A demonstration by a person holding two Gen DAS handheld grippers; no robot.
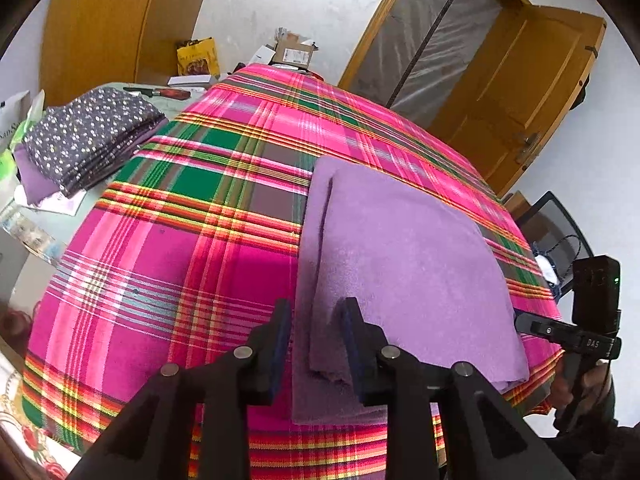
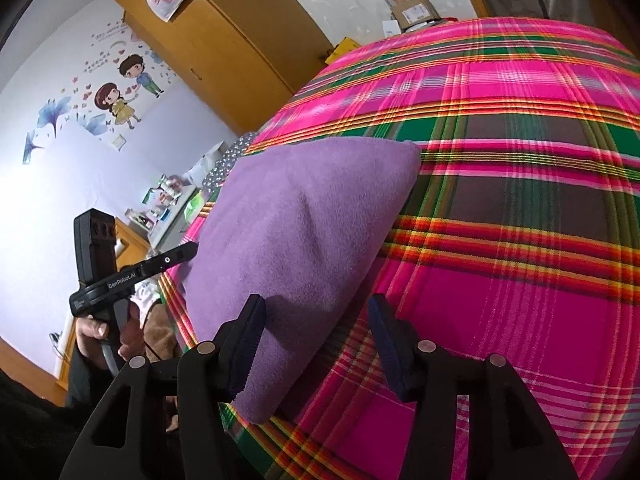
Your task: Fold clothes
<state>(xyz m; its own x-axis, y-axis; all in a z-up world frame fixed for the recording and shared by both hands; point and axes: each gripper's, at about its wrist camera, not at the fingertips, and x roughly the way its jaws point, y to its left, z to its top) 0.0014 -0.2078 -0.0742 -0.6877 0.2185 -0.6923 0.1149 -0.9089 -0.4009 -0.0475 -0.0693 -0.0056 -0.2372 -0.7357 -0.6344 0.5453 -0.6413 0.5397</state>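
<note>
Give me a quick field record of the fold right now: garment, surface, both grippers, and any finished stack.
garment: purple towel, folded, lying flat
surface: pink plaid cloth over the table
left gripper: open, towel's near left corner between the pads, not pinched
right gripper: open, over the towel's near right edge, nothing gripped
finished stack: dotted dark fabric folded at far left, off the plaid cloth

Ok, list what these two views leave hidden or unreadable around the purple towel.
- Left wrist view: the purple towel's near corner is covered by the left gripper's right finger.
- Right wrist view: the towel's near left edge lies behind the right gripper's left finger.
- Left wrist view: the folded dotted stack has too many blended layers to count.
- Both views: box labels too small.
</note>
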